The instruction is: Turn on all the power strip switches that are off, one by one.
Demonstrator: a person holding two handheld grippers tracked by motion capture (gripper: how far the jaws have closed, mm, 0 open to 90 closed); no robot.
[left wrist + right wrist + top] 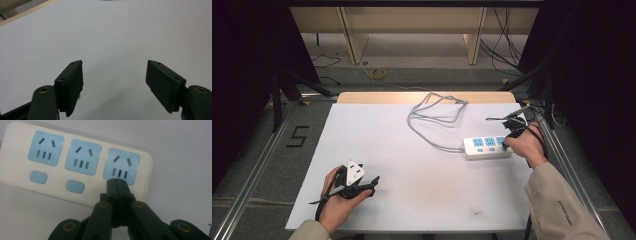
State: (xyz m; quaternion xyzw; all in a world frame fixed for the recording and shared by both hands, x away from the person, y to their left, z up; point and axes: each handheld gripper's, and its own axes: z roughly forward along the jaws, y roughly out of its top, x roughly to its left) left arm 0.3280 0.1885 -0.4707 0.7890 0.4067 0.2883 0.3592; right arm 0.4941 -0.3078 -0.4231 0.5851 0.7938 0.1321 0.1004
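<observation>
Power strip point(75, 167) work starts at our right tongs point(116, 181): their two black jaws are pressed flat together with nothing between them, and the joined tip sits at the lower edge of the end socket point(121, 166), right where that socket's switch would be; we cannot tell whether the tip actually presses on it. Our left tongs point(114, 82) stand wide apart over bare white worktop point(112, 32), holding and touching nothing.

From the right gripper view we can read the strip's face closely: three pale blue sockets in a row, with blue rocker buttons point(38, 177) under the other two. From the high view we see what that close look leaves out: the right hand point(524, 145) at the strip's end on the right side of the worktop point(412, 200), the left hand point(343, 192) resting near the front left corner well apart from it, and the grey cord point(434, 117) looping toward the far edge.

In the high view the strip lies flat, sockets up, long axis running left to right, cord leaving its left end.
</observation>
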